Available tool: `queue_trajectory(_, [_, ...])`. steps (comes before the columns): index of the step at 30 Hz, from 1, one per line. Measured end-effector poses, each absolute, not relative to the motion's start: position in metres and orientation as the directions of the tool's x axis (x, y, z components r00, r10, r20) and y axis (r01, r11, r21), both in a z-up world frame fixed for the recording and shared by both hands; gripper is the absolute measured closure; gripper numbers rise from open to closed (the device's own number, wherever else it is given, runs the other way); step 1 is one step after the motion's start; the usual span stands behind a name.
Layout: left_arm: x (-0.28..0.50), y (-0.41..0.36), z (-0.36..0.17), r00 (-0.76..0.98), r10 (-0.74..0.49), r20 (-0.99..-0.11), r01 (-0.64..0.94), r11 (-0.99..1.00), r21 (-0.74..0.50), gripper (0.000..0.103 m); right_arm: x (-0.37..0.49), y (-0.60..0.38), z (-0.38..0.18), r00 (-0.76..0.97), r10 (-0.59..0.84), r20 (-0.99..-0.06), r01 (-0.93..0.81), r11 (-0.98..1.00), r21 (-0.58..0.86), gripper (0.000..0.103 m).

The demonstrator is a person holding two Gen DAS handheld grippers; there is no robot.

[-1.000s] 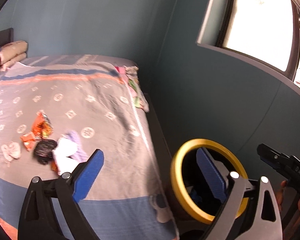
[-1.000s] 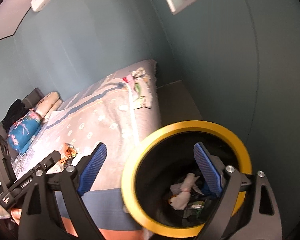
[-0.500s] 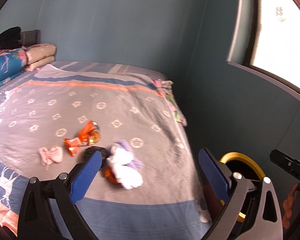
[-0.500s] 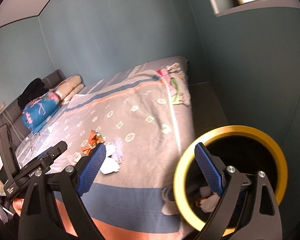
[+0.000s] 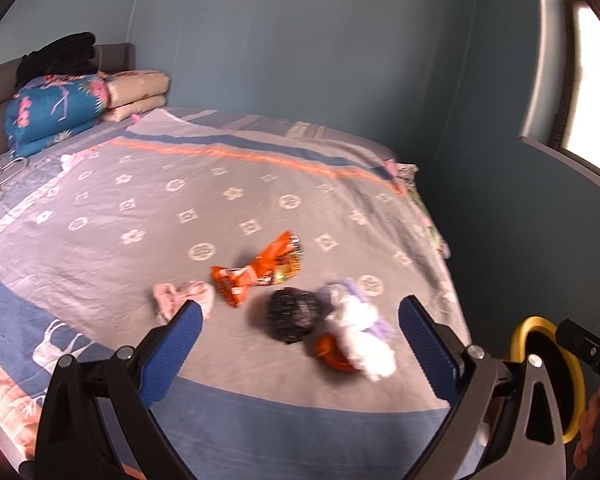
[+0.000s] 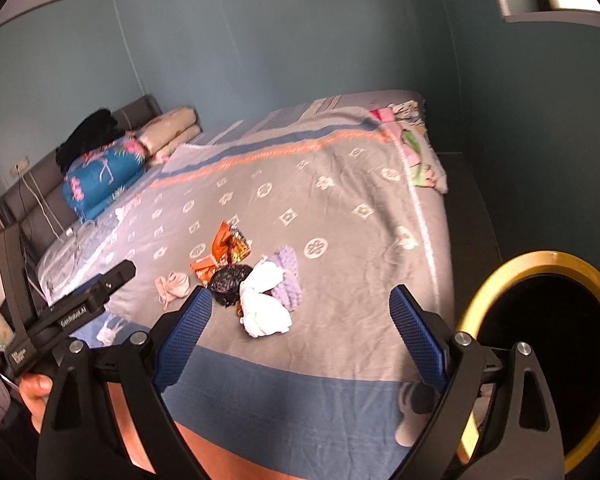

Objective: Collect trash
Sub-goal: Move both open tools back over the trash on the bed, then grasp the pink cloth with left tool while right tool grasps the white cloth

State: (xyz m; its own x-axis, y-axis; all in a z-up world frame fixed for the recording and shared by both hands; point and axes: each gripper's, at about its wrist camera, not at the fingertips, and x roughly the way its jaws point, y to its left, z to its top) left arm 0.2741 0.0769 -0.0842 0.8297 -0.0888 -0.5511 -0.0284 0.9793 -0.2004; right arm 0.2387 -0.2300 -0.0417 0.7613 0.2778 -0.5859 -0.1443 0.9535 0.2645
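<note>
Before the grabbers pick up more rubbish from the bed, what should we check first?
1. Left gripper jaws wide and holding nothing: ok.
2. Right gripper jaws wide and holding nothing: ok.
3. Rubbish in plain sight on the bedspread: orange snack wrapper, black crumpled bag, white tissue wad, pink crumpled piece: ok.
4. Yellow-rimmed bin beside the bed, mouth uncovered: ok.
5. Space left inside the bin: cannot tell, its inside looks dark.
6. Picture sharpness: not ok, the rubbish looks blurred.
</note>
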Motion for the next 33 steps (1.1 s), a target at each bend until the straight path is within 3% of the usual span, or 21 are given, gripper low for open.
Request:
queue_trajectory(19, [0.329, 0.162, -0.153, 0.775, 0.013, -0.632, -0.213, 0.947, -0.241, 0.008, 0.314, -0.139, -0.115, 0.637, 0.303, -0.708, -0.230, 0.952, 0.201, 0.016])
queue_trajectory(33, [0.372, 0.200, -0.195, 0.723, -0.004, -0.691, -0.256, 0.927, -0.273, 0.008, 0.360, -0.095, -0.166, 0.578, 0.265, -0.772, -0.240, 0.959, 0.150, 0.020])
